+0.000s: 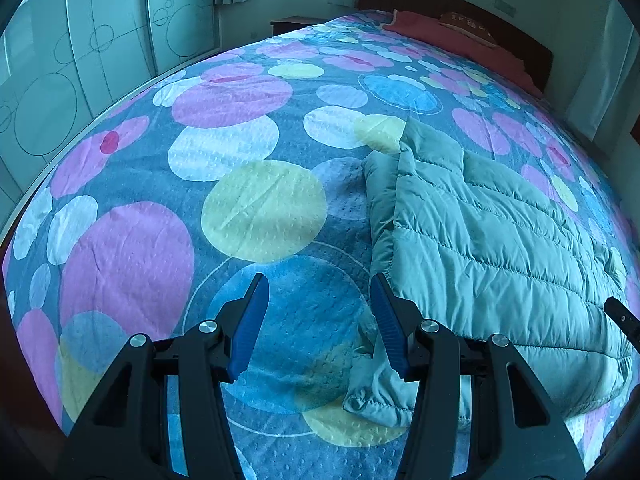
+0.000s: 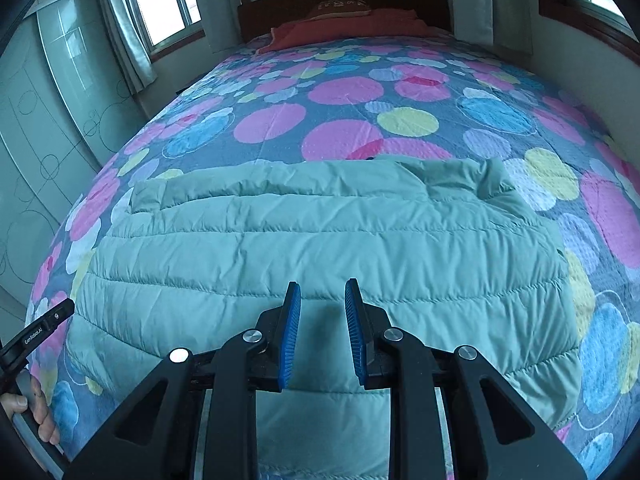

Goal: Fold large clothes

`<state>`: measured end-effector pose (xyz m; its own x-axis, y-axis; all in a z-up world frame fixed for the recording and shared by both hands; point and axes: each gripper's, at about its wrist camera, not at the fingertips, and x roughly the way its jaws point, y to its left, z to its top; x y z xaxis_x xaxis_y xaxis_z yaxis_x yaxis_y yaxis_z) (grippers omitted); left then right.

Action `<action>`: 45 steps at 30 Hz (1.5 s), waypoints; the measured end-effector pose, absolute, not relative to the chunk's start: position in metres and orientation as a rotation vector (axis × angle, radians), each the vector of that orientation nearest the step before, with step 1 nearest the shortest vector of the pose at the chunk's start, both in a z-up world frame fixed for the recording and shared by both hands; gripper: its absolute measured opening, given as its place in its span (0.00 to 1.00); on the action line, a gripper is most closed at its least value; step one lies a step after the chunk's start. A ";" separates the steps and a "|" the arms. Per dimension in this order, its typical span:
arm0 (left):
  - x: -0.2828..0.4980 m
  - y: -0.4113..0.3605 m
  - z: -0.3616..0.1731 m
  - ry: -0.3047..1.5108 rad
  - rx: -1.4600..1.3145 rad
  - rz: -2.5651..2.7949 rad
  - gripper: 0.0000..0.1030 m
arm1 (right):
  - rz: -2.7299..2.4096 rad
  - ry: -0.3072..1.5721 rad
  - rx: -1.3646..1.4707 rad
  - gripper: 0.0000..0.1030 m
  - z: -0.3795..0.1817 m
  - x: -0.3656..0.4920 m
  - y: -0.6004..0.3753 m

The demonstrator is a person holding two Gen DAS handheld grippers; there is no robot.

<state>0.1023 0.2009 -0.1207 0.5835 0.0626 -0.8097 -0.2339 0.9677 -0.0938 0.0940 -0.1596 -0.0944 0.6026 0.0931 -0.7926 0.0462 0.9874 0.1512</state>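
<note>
A pale green quilted puffer jacket (image 2: 320, 248) lies flat and partly folded on the bed; it also shows in the left wrist view (image 1: 492, 248) at the right, with a loose corner near the front. My left gripper (image 1: 318, 284) is open and empty above the bedspread, just left of the jacket's edge. My right gripper (image 2: 322, 286) is open and empty, hovering over the jacket's near part. The left gripper's tip (image 2: 60, 312) shows at the left edge of the right wrist view.
The bed is covered by a blue bedspread with coloured circles (image 1: 240, 208). A red blanket and pillow (image 2: 352, 26) lie by the dark headboard. Wardrobe doors (image 1: 80, 60) stand to the left. Windows with curtains (image 2: 160, 4) are behind the bed.
</note>
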 end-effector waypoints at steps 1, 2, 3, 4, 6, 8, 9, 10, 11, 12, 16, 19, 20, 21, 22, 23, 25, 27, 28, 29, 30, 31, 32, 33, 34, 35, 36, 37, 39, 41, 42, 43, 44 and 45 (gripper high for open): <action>0.104 0.201 -0.122 0.936 -0.199 0.177 0.51 | 0.021 0.927 0.142 0.23 -0.094 0.098 -0.155; 0.104 0.202 -0.123 0.938 -0.203 0.178 0.51 | 0.020 0.927 0.129 0.23 -0.094 0.101 -0.151; 0.105 0.203 -0.125 0.940 -0.207 0.179 0.51 | 0.018 0.928 0.119 0.23 -0.095 0.104 -0.148; 0.106 0.203 -0.126 0.942 -0.211 0.182 0.51 | 0.017 0.930 0.108 0.23 -0.096 0.107 -0.144; 0.107 0.205 -0.129 0.947 -0.214 0.186 0.51 | 0.014 0.935 0.088 0.23 -0.099 0.111 -0.138; 0.108 0.205 -0.133 0.954 -0.215 0.192 0.51 | 0.009 0.942 0.068 0.23 -0.104 0.114 -0.133; 0.109 0.206 -0.134 0.957 -0.216 0.193 0.51 | 0.006 0.947 0.059 0.23 -0.107 0.116 -0.131; 0.110 0.206 -0.136 0.960 -0.216 0.198 0.51 | 0.003 0.952 0.051 0.23 -0.109 0.117 -0.129; 0.110 0.206 -0.137 0.962 -0.212 0.201 0.51 | 0.000 0.957 0.046 0.23 -0.112 0.118 -0.128; 0.111 0.206 -0.139 0.965 -0.205 0.207 0.51 | -0.001 0.962 0.044 0.23 -0.115 0.118 -0.128; 0.115 0.204 -0.143 0.974 -0.172 0.228 0.51 | -0.006 0.981 0.040 0.23 -0.126 0.119 -0.127; 0.117 0.201 -0.141 0.972 -0.160 0.235 0.51 | -0.012 0.983 0.017 0.23 -0.131 0.119 -0.124; 0.118 0.201 -0.140 0.972 -0.166 0.234 0.51 | -0.014 0.983 0.009 0.23 -0.132 0.118 -0.123; 0.119 0.200 -0.138 0.973 -0.176 0.229 0.51 | -0.015 0.982 0.005 0.23 -0.134 0.119 -0.122; 0.120 0.200 -0.136 0.972 -0.189 0.224 0.52 | -0.016 0.982 0.004 0.23 -0.135 0.118 -0.122; 0.120 0.200 -0.134 0.970 -0.200 0.219 0.53 | -0.016 0.982 0.006 0.23 -0.137 0.118 -0.122; 0.122 0.201 -0.133 0.977 -0.230 0.205 0.57 | -0.014 0.982 0.013 0.23 -0.139 0.118 -0.123; 0.123 0.203 -0.133 0.989 -0.262 0.197 0.57 | -0.011 0.980 0.016 0.23 -0.140 0.118 -0.123; 0.123 0.204 -0.132 0.994 -0.278 0.195 0.57 | -0.010 0.979 0.016 0.23 -0.140 0.117 -0.123; 0.122 0.205 -0.131 0.996 -0.291 0.192 0.57 | -0.008 0.979 0.018 0.23 -0.141 0.118 -0.124; 0.121 0.205 -0.129 0.995 -0.300 0.191 0.57 | -0.006 0.978 0.019 0.23 -0.141 0.118 -0.124; 0.120 0.205 -0.127 0.991 -0.307 0.191 0.57 | -0.005 0.977 0.020 0.23 -0.141 0.117 -0.124; 0.119 0.205 -0.125 0.986 -0.309 0.193 0.57 | -0.004 0.976 0.020 0.23 -0.142 0.118 -0.125; 0.118 0.205 -0.122 0.980 -0.309 0.195 0.57 | -0.004 0.976 0.019 0.23 -0.142 0.118 -0.125; 0.117 0.204 -0.120 0.973 -0.310 0.196 0.58 | -0.004 0.976 0.018 0.23 -0.142 0.118 -0.125; 0.116 0.203 -0.118 0.968 -0.314 0.196 0.58 | -0.004 0.975 0.017 0.23 -0.142 0.118 -0.124; 0.116 0.203 -0.116 0.961 -0.321 0.199 0.58 | -0.004 0.975 0.018 0.23 -0.142 0.118 -0.125; 0.116 0.203 -0.116 0.954 -0.336 0.201 0.58 | -0.003 0.975 0.020 0.23 -0.142 0.118 -0.125; 0.119 0.203 -0.117 0.955 -0.370 0.189 0.58 | -0.003 0.976 0.021 0.23 -0.142 0.118 -0.125; 0.124 0.202 -0.122 0.974 -0.409 0.178 0.58 | -0.003 0.976 0.020 0.23 -0.142 0.118 -0.125; 0.127 0.202 -0.124 0.975 -0.423 0.171 0.58 | -0.003 0.976 0.020 0.23 -0.142 0.118 -0.125; 0.131 0.202 -0.127 0.979 -0.440 0.169 0.58 | -0.003 0.976 0.020 0.23 -0.142 0.118 -0.125; 0.135 0.203 -0.130 0.983 -0.457 0.168 0.58 | -0.004 0.975 0.020 0.23 -0.142 0.118 -0.124; 0.138 0.204 -0.132 0.984 -0.473 0.161 0.58 | -0.004 0.975 0.019 0.23 -0.142 0.118 -0.125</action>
<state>0.1383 0.2039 -0.1321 0.5512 -0.0797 -0.8306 -0.3405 0.8873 -0.3112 0.1181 -0.1248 -0.1422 0.5608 0.0052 -0.8279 0.0118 0.9998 0.0143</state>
